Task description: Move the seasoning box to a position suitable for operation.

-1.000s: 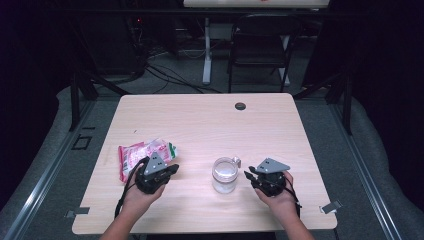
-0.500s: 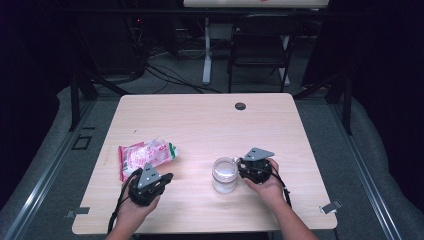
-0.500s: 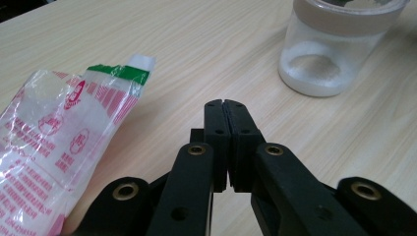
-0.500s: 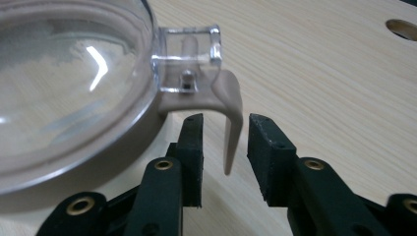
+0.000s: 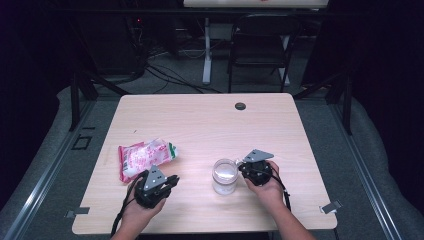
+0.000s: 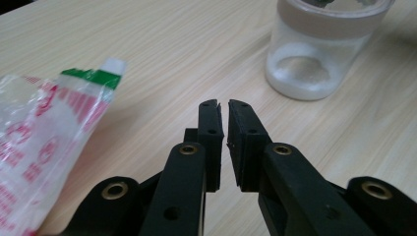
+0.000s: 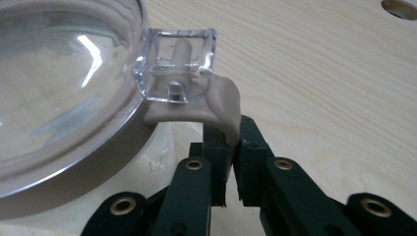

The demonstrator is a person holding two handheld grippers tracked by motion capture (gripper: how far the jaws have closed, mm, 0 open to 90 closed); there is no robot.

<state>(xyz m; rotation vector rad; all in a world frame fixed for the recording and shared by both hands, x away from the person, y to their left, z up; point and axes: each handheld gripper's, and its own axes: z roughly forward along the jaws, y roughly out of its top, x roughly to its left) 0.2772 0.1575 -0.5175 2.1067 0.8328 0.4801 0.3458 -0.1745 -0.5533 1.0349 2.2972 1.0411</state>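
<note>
Beige rubbery tab (image 7: 223,105) sits pinched between the pads of your right gripper (image 7: 231,132); those jaws have just been closing and are now clamped on it. Just beyond the fingertips (image 7: 248,132), the tab joins the clear hinged latch (image 7: 177,64) of the jar (image 5: 224,175); the lid (image 7: 64,78) spreads off to their left.

Risk: the grip is only on the soft tab. Pull sideways and the light jar may tip or slide rather than unlatch; pull hard and the tab may slip out.

Your left gripper (image 6: 223,110) is nearly together, a thin gap between the pads, nothing held. The red-and-white snack bag (image 6: 44,142) lies left of its fingers, the jar ahead to the right, apart. Nothing steadies the jar.
</note>
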